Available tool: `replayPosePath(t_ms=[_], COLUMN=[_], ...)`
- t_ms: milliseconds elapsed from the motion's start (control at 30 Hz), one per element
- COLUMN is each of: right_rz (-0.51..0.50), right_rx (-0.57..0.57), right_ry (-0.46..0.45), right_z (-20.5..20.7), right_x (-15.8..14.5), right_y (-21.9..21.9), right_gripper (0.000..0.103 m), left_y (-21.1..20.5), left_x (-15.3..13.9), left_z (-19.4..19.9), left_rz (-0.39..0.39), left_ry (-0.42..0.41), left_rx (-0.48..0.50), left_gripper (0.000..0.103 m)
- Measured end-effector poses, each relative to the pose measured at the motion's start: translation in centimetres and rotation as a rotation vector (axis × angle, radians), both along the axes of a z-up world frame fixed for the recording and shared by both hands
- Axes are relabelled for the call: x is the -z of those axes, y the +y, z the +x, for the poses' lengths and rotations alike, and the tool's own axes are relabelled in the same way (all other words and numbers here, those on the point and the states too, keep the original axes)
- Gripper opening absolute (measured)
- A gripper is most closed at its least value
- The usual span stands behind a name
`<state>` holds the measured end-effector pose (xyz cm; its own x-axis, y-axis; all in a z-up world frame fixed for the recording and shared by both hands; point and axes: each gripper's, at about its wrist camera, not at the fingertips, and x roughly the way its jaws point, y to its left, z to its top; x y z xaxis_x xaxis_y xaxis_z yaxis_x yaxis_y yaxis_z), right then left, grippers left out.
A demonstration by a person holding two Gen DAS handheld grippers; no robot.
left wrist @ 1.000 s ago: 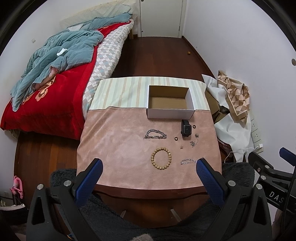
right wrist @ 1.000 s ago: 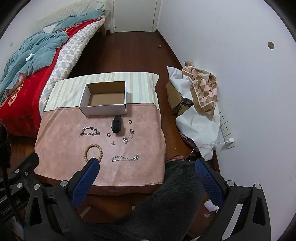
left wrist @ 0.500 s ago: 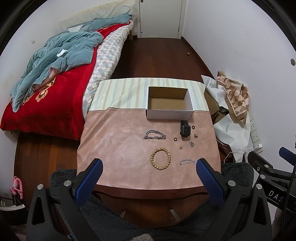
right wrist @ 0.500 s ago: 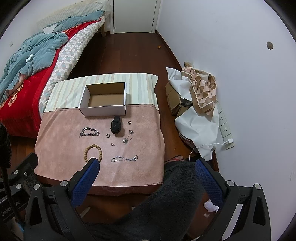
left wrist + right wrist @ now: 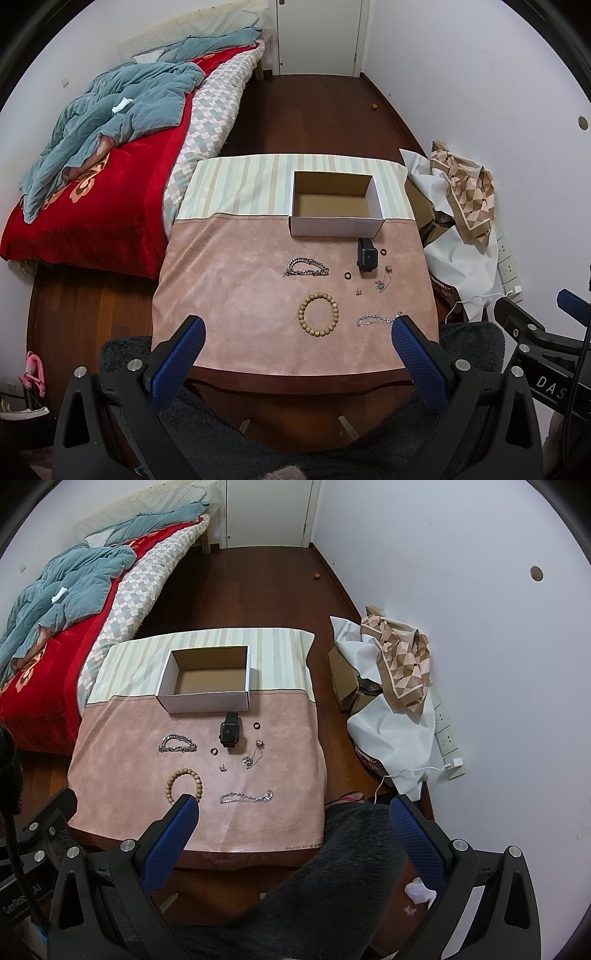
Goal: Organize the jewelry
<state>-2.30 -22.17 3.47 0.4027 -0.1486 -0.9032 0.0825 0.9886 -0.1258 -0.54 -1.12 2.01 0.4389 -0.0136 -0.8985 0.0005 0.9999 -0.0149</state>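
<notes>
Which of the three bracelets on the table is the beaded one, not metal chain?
The wooden bead bracelet, a closed tan ring near the table's front edge. The chunky silver chain lies behind it, and the thin silver chain lies stretched out to its right.

A pink cloth point(image 5: 236, 295) with a pale striped band covers the worktop; the box point(image 5: 334, 226) is white outside, brown inside; the watch point(image 5: 366, 254) black, the bead bracelet point(image 5: 318, 314) tan, the chains point(image 5: 306, 268) silver, the bed point(image 5: 92, 206) red under a teal quilt point(image 5: 122, 110)

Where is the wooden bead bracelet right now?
In the left wrist view, the wooden bead bracelet lies on the pink cloth, nearer than the silver chain bracelet and left of the thin chain.
</notes>
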Motion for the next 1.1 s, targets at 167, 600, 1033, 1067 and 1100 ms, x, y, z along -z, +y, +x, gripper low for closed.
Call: replayPosePath(t_ms=[167,600,1033,1067,1100], right_rz=[-0.001,0.002,0.055,0.069,0.079], right_rx=[0.0,-0.001,0.068,0.07,0.078], right_ry=[0.0,-0.011,0.024,0.037,0.06], right_z=[-0.1,-0.1,6.0,6.6,7.2], right_x=[-0.1,-0.5,6.8,7.9,9.2], right_y=[0.0,0.0,-1.4,-1.5,-1.8], right_gripper=[0.103,0.103,0.103,0.103,0.103], left_y=[0.1,0.2,1.6,1.7,1.9], left_x=[-0.2,-0.2,8.5,9.4,11.0], left_z=[0.0,-0.1,7.1,7.4,8.0], left_rz=[-0.004,-0.006,0.123,0.125,0.132], left_ry=[0.001,0.001,0.048,0.06,0.089], left_rx=[0.0,0.002,-0.054,-0.051,-0.05], left_gripper=[0.103,0.103,0.103,0.103,0.103])
